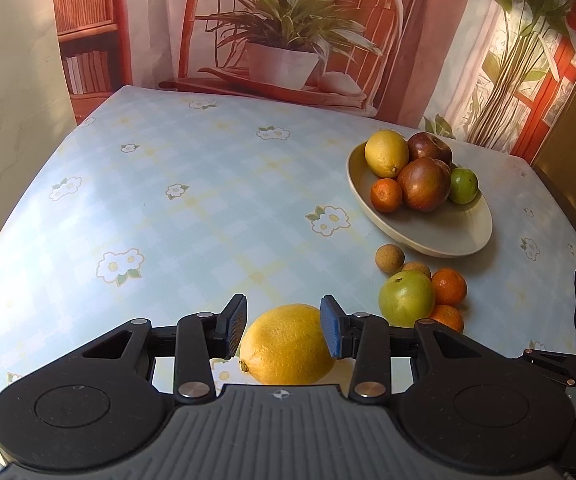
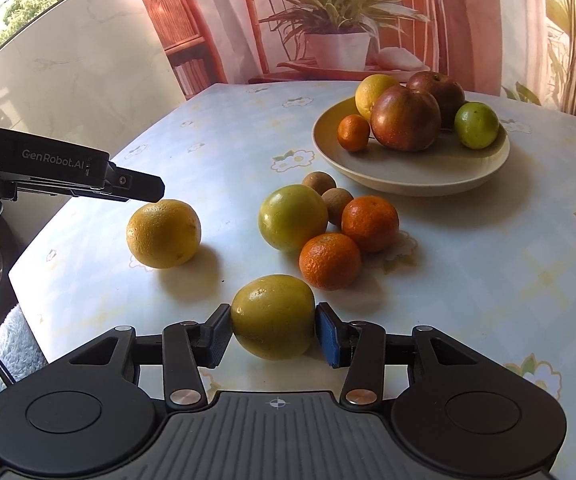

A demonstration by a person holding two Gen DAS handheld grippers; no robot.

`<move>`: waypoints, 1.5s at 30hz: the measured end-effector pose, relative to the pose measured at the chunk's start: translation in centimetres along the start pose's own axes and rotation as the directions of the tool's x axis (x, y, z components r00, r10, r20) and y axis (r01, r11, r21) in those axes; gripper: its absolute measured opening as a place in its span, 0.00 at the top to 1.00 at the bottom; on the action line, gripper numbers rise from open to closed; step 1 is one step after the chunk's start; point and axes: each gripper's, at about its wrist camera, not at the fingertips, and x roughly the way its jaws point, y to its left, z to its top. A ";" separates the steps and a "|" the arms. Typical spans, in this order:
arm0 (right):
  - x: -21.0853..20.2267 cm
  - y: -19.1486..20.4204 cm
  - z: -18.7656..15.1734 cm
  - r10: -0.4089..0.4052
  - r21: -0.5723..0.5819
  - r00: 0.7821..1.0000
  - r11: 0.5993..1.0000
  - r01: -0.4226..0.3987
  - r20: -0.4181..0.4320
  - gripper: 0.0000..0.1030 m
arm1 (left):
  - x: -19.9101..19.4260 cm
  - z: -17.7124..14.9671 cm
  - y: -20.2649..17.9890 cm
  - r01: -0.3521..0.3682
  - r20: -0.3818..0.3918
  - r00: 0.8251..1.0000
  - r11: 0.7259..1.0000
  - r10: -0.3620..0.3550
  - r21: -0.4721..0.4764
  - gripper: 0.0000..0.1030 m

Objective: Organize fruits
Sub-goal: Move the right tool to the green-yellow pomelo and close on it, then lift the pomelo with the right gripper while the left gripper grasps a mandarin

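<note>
Fruits are sitting partly in the plate (image 2: pixel 408 184); more are waiting on the table (image 2: pixel 488 264). Right gripper (image 2: pixel 273 334) is pinching a yellow-green fruit (image 2: pixel 272 316); left gripper (image 1: pixel 283 326) is squeezing a yellow orange (image 1: pixel 288 346).

1. On the bench (image 2: pixel 488 280), the plate (image 2: pixel 412 178) sits at one o'clock in the right wrist view, well back.
2. In the plate lie two apples (image 2: pixel 404 119), a lemon (image 2: pixel 370 90), a lime (image 2: pixel 476 125) and a small mandarin (image 2: pixel 353 133), bunched together.
3. Before the plate, near centre, a cluster rests on the bench: a round fruit (image 2: pixel 292 217), two mandarins (image 2: pixel 330 261) touching, two small nuts (image 2: pixel 319 182) behind.
4. At nine o'clock of the cluster lies an orange (image 2: pixel 163 233), apart.
5. At six o'clock, nearest, another fruit (image 2: pixel 272 317) sits between the right fingers (image 2: pixel 330 334).
</note>
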 end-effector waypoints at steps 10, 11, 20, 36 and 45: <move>-2.5 -1.6 1.2 0.001 0.032 0.995 0.999 -0.004 0.096 0.60 | -0.3 0.5 -1.1 0.027 0.008 1.000 0.999 -0.028 0.046 0.59; -2.7 -1.8 1.4 -0.004 0.036 0.995 0.999 0.000 0.103 0.60 | -0.3 0.7 -1.3 0.031 0.010 0.999 0.998 -0.031 0.050 0.59; -4.5 -4.8 2.8 -0.064 0.036 0.984 0.998 0.058 0.168 0.60 | 0.7 2.2 -3.2 0.088 -0.018 0.996 0.992 -0.087 0.093 0.59; -5.6 -8.8 2.4 -0.101 0.075 0.972 0.993 0.087 0.211 0.60 | 6.0 0.0 -7.1 0.256 -0.264 0.931 0.966 -0.252 -0.020 0.59; -6.1 -10.2 1.8 -0.106 0.120 0.968 0.990 0.080 0.229 0.60 | 7.3 0.8 -8.6 0.268 -0.284 0.915 0.958 -0.286 -0.099 0.59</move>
